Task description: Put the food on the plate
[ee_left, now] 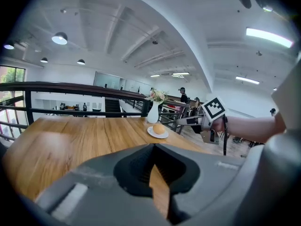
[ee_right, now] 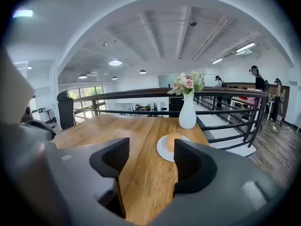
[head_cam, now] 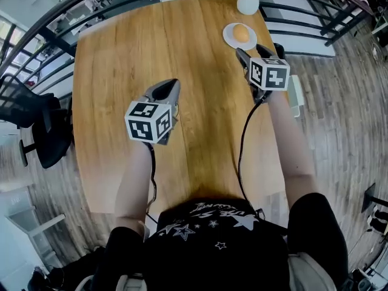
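Note:
A round orange-brown bun [head_cam: 240,33] lies on a small white plate [head_cam: 227,39] at the table's far right. It shows also in the right gripper view, bun [ee_right: 172,139] on plate [ee_right: 163,153], and small in the left gripper view [ee_left: 159,128]. My right gripper [head_cam: 257,51] hovers just short of the plate, jaws open and empty [ee_right: 150,153], with bare wood between them. My left gripper [head_cam: 171,85] hangs over the table's middle, jaws closed tip to tip [ee_left: 153,147], holding nothing.
A white vase [head_cam: 248,0] with flowers stands right behind the plate, near the far edge. A black railing [head_cam: 42,29] runs around the wooden table [head_cam: 151,47]. A black office chair [head_cam: 36,126] sits at the left.

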Demonstrator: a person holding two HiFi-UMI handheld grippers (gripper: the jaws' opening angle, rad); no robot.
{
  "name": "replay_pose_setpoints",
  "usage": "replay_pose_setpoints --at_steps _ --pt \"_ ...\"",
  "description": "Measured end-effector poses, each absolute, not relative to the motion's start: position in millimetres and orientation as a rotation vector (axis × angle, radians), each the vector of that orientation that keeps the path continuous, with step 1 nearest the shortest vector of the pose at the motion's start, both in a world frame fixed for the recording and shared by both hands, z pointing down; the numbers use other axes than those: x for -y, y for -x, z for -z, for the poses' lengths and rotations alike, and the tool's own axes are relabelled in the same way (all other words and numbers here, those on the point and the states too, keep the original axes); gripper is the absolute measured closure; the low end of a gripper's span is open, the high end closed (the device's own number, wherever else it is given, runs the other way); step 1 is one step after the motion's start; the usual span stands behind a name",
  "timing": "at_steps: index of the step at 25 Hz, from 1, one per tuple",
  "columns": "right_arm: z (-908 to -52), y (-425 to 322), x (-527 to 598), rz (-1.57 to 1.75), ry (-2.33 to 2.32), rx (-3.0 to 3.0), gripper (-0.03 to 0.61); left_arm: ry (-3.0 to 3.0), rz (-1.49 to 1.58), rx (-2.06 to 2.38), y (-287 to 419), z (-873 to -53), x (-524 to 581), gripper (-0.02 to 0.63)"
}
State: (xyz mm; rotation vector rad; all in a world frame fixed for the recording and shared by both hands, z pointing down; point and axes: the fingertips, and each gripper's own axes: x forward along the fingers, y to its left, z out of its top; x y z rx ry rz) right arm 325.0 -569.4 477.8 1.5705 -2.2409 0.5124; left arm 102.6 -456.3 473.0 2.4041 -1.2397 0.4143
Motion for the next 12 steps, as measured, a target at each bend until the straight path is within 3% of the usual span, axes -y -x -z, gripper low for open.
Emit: replay_pose_setpoints --at_steps 12 --pt "-437.8 -296.2 481.4 -0.509 -1.643 2.261 0.397 -2.465 -0.339 1.179 -83.7 -443.4 392.7 0.615"
